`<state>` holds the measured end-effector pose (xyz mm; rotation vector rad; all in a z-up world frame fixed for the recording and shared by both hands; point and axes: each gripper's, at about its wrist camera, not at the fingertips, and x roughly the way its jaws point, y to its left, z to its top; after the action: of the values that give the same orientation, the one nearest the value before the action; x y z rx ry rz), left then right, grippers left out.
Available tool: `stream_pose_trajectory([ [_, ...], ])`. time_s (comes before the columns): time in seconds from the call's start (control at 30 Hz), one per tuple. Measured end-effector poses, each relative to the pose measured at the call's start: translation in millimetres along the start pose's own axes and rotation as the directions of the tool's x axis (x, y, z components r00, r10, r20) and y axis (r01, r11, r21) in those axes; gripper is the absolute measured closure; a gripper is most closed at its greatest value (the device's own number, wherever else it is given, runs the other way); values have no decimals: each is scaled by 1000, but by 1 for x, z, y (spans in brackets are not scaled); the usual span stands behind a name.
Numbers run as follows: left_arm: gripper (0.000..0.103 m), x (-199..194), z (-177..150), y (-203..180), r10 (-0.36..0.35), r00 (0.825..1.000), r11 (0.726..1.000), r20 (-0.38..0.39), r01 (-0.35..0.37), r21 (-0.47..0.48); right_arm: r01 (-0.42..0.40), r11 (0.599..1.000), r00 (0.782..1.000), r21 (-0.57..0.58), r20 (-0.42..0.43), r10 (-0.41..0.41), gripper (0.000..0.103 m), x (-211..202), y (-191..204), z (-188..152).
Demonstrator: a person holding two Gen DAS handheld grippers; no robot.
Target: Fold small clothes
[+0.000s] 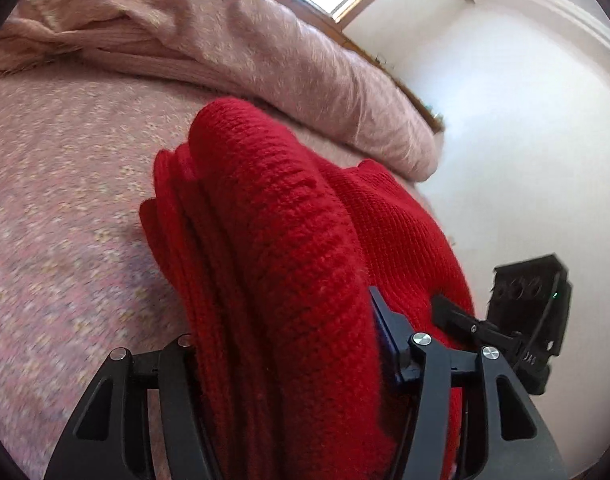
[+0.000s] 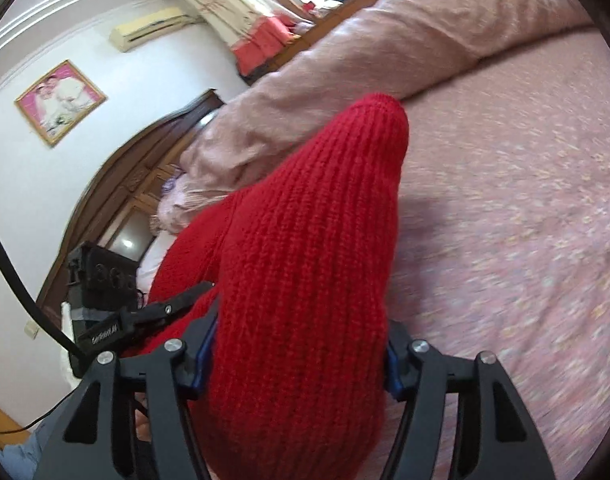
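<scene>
A red knitted garment (image 1: pixel 289 264) fills the middle of the left wrist view, bunched in thick folds between the fingers of my left gripper (image 1: pixel 289 356), which is shut on it and holds it above the bed. The same red knit (image 2: pixel 313 264) fills the right wrist view, clamped between the fingers of my right gripper (image 2: pixel 297 360). Each gripper shows in the other's view: the right one (image 1: pixel 525 312) at the garment's right edge, the left one (image 2: pixel 117 312) at its left edge. The fingertips are hidden by the cloth.
A bed with a pink flowered cover (image 1: pixel 65 208) lies under the garment, also in the right wrist view (image 2: pixel 505 240). A rolled pink blanket (image 1: pixel 265 52) lies along the far side (image 2: pixel 385 52). A wooden headboard (image 2: pixel 137 168) and white wall (image 1: pixel 525 140) stand behind.
</scene>
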<state>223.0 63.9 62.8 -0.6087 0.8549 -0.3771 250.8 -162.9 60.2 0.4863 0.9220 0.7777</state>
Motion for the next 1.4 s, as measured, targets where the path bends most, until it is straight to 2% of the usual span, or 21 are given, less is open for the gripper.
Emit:
stream_pose_trajectory([
  [0.2, 51, 15, 0, 7, -13, 1000, 999, 7, 13, 36, 46, 999, 999, -17, -27, -46, 36, 4, -13, 6],
  [0.33, 51, 20, 4, 9, -7, 1000, 999, -15, 7, 44, 76, 996, 997, -39, -1, -76, 37, 7, -9, 0],
  [0.5, 51, 24, 27, -11, 2, 1000, 987, -8, -1, 162, 64, 998, 998, -13, 23, -63, 37, 7, -8, 6],
  [0.57, 51, 26, 30, -11, -10, 1000, 984, -6, 11, 175, 65, 998, 997, -13, 47, -64, 36, 3, -7, 9],
  [0.7, 51, 38, 24, -1, 16, 999, 989, -27, -12, 145, 88, 996, 996, -19, 29, -87, 36, 10, -18, 13],
  [0.77, 43, 50, 18, 5, 39, 999, 986, -30, -34, 164, 93, 996, 996, 7, 11, -93, 33, 18, -27, 10],
  [0.8, 34, 55, 12, 13, 32, 999, 988, -24, -28, 151, 92, 995, 996, 32, 7, -92, 25, 22, -35, 6],
  [0.83, 28, 57, 10, 20, 13, 1000, 993, -21, -10, 117, 72, 995, 997, 72, 10, -73, 24, 26, -45, 1],
  [0.87, 27, 58, 9, 28, -16, 1000, 998, -23, 18, 66, 45, 996, 998, 79, 35, -48, 24, 25, -49, -2],
  [0.9, 27, 58, 11, 33, -35, 999, 999, -32, 36, 26, 52, 997, 998, 56, 28, -53, 24, 25, -45, -1],
  [0.97, 26, 57, 10, 30, -24, 999, 999, -36, 25, 44, 59, 997, 998, 59, 18, -60, 23, 25, -43, 1],
  [1.03, 23, 55, 7, 26, 3, 1000, 998, -7, -3, 69, 55, 997, 998, 60, 28, -57, 22, 25, -43, 0],
  [1.17, 19, 53, 3, 27, 12, 1000, 998, 11, -12, 62, 70, 996, 996, 55, 43, -73, 21, 26, -40, 0],
  [1.4, 19, 58, 5, 32, 33, 999, 997, 28, -34, 64, 80, 995, 995, 55, 49, -83, 19, 28, -40, 0],
])
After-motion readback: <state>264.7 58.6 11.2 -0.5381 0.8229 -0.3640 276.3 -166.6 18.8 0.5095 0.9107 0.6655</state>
